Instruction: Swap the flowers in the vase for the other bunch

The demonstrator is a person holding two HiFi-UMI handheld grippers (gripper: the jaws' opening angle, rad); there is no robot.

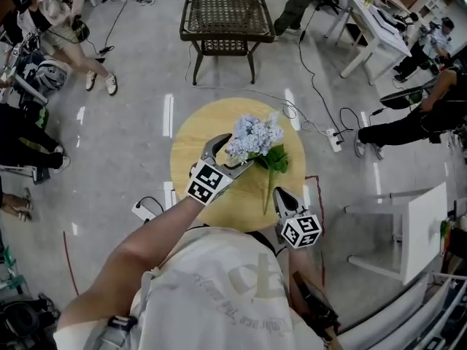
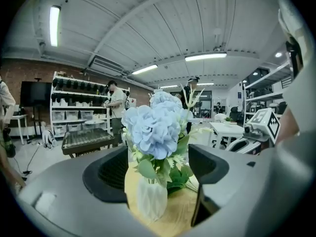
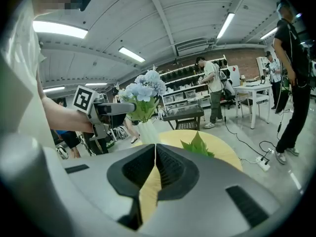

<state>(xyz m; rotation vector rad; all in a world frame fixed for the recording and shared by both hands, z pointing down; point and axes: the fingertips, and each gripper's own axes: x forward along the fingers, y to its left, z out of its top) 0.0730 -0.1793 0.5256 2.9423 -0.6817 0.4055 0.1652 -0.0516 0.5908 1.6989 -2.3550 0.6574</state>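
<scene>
Flowers (image 1: 254,137), pale blue and full, stand in a white vase (image 2: 151,199) near the middle of the round wooden table (image 1: 197,133) in front of me. From above the blooms hide the vase. In my left gripper view it stands upright on the wood, with green leaves at its neck.

My left gripper (image 1: 228,157) reaches in from the near left, its jaws spread wide. The vase sits in the gap between them. Neither pad presses on it, and I can see space on both sides of the ribbed white wall.

A second bunch (image 1: 276,160) lies flat on the table just to the right of the vase. Its green leaves are next to the blue blooms and its long stem runs back towards me. I cannot make out what bloom it has.

My right gripper (image 1: 281,194) hangs over the near right edge of the table, close beside the end of that stem. Its jaws are pressed together with nothing between them. Its own view looks past the closed pads at a leaf of the lying bunch, with the vase and my left gripper beyond.

A dark wicker table (image 1: 226,13) stands on the floor well beyond the round one.
</scene>
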